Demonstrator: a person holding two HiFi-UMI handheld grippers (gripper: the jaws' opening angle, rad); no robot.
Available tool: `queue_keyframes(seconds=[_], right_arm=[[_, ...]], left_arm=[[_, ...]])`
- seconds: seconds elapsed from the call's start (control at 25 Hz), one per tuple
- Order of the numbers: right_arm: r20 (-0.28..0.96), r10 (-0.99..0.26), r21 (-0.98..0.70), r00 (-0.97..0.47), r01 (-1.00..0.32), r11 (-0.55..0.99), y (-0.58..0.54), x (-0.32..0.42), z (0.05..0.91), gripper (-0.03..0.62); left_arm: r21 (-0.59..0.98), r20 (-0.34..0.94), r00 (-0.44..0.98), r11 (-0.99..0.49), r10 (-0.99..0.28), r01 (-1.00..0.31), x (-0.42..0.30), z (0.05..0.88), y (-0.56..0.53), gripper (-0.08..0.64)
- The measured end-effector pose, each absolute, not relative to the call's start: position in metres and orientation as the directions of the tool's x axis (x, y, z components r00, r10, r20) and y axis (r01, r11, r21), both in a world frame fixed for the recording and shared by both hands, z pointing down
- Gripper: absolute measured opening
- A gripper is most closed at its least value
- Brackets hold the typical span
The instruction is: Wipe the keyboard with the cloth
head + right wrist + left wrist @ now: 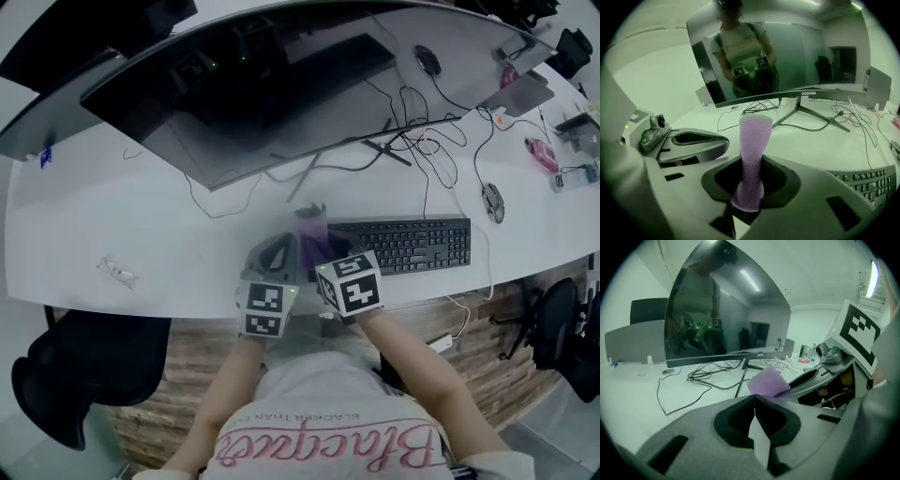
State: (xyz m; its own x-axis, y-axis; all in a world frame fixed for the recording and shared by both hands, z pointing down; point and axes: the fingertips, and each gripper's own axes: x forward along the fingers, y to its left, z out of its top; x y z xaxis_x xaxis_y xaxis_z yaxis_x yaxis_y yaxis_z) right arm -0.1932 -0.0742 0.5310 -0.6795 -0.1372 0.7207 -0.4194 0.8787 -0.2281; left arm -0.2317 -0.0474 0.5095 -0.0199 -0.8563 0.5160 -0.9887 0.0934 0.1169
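Jaws of the right gripper (750, 183) are clamped on the purple cloth (753, 140), which stands up between them as a narrow folded strip. Left gripper (755, 401) jaws are pressed together on nothing. Keyboard (403, 246) lies on the tabletop (141, 234), just right of both grippers. Risk: so narrow a strip may let the hard jaw tips scrape the keys, or may slip loose under pressure.

I see soft, dim light. Ceiling lamps glare on the monitor (722, 310). Both gripper views look green, bend round, and go black at the corners.
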Motion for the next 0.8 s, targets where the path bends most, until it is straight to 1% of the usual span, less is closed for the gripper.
queue_keyframes(seconds=[0.56,0.8], right_arm=[[0.76,-0.139,-0.196,-0.635,-0.428,0.882,-0.081,-0.199,0.546,0.089],[0.754,-0.109,-0.198,-0.647,-0.383,0.902,-0.082,-0.198,0.546,0.089]], left_arm=[[0.128,0.518,-0.005,0.083,-0.855,-0.988,-0.242,0.511,-0.063,0.005],[0.129,0.531,-0.027,0.112,-0.847,-0.985,-0.235,0.514,-0.07,0.005]])
